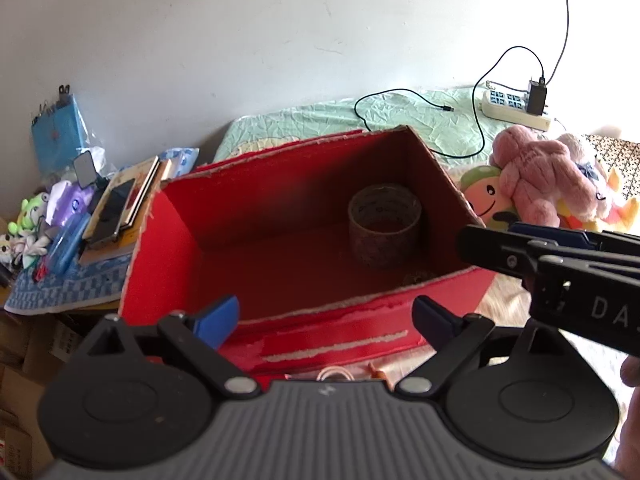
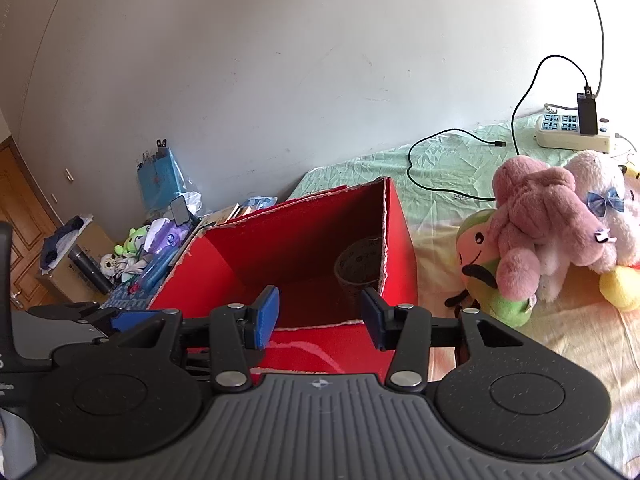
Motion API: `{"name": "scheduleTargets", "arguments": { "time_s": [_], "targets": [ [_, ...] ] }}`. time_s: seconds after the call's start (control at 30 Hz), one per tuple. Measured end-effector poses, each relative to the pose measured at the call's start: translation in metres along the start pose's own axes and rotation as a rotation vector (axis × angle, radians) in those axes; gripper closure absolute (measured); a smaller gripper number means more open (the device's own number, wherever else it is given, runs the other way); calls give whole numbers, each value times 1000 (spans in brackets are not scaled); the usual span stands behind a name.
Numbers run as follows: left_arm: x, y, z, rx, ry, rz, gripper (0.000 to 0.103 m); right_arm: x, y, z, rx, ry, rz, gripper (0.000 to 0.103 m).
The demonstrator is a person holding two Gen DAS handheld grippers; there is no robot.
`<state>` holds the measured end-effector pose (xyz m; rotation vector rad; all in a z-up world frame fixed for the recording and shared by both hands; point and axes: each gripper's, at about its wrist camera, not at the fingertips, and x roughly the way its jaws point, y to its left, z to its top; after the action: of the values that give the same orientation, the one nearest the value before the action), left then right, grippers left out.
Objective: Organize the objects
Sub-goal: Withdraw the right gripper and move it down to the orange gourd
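Note:
A red cardboard box [image 1: 208, 240] [image 2: 400, 240] stands open on the bed. Inside it, near the right wall, sits a roll of tape [image 1: 385, 226] [image 2: 358, 266]. My left gripper [image 1: 326, 314] hovers over the box's near edge, open wide with nothing between its fingers. My right gripper [image 2: 320, 318] is also at the near edge, open and empty; in the left wrist view it reaches in from the right [image 1: 476, 246]. Right of the box lies a pile of plush toys: a pink one [image 1: 536, 174] [image 2: 532, 216] atop a green and peach one [image 1: 486, 196] [image 2: 484, 276].
A power strip [image 1: 516, 110] [image 2: 572, 130] with a black charger and cables lies on the green sheet behind the toys. Left of the box, a cluttered side table holds a phone [image 1: 112, 212], books, small toys [image 2: 132, 244] and a blue bag [image 2: 160, 178]. A wooden door [image 2: 20, 216] stands far left.

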<state>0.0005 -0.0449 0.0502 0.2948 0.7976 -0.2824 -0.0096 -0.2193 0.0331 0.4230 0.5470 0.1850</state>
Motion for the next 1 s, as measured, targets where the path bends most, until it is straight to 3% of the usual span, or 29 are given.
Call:
{"name": "scheduleTargets", "arguments": {
  "time_s": [0.53, 0.83, 1.0],
  "targets": [
    [-6, 0, -35, -32, 60, 4, 9, -5, -14, -26, 77, 115, 73, 55],
    [-5, 14, -73, -95, 108, -153, 16, 10, -25, -45, 186, 249, 120, 55],
    [-6, 11, -83, -102, 105, -264, 26, 21, -29, -55, 242, 316, 135, 55]
  ]
}}
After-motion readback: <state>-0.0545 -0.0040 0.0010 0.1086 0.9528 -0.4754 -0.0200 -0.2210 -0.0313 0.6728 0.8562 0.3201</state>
